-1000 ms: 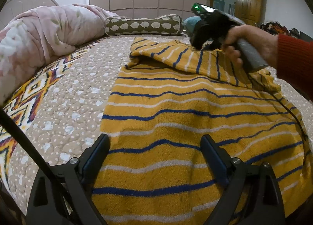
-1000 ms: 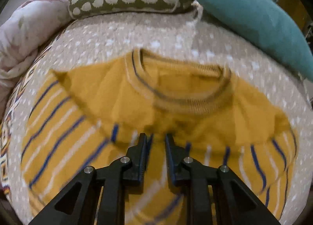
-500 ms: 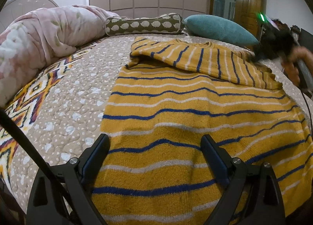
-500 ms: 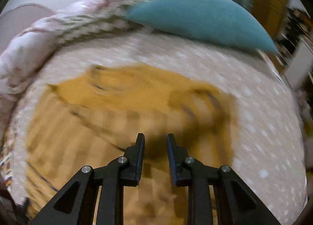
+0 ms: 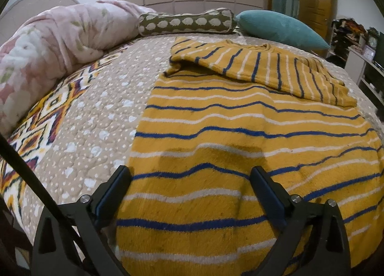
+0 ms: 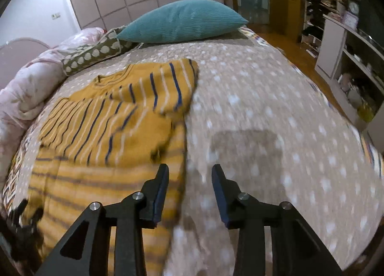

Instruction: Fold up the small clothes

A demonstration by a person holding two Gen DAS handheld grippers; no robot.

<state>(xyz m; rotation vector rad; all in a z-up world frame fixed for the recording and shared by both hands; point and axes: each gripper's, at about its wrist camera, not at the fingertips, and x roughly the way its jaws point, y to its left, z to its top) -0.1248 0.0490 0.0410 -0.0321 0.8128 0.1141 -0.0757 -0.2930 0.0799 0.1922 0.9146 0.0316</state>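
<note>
A mustard-yellow sweater (image 5: 240, 137) with blue and white stripes lies flat on the bed, its sleeves folded across the chest (image 5: 264, 69). My left gripper (image 5: 190, 180) hovers over the sweater's near hem, jaws spread wide and still opening, nothing pinched between them. In the right wrist view the same sweater (image 6: 108, 127) lies to the left. My right gripper (image 6: 189, 175) hangs over the sweater's right edge and the bedspread, jaws opening with nothing between the pads.
The sweater rests on a beige dotted bedspread (image 6: 264, 113). A teal cushion (image 6: 182, 21), a green spotted bolster (image 5: 187, 23) and a bunched pink quilt (image 5: 60, 43) lie at the head of the bed. Shelves (image 6: 340, 43) stand to the right.
My right gripper left the folded sleeve near the collar, swung right to the sweater's edge and spread its jaws. The hand holding it left the left wrist view. The left jaws widened slightly.
</note>
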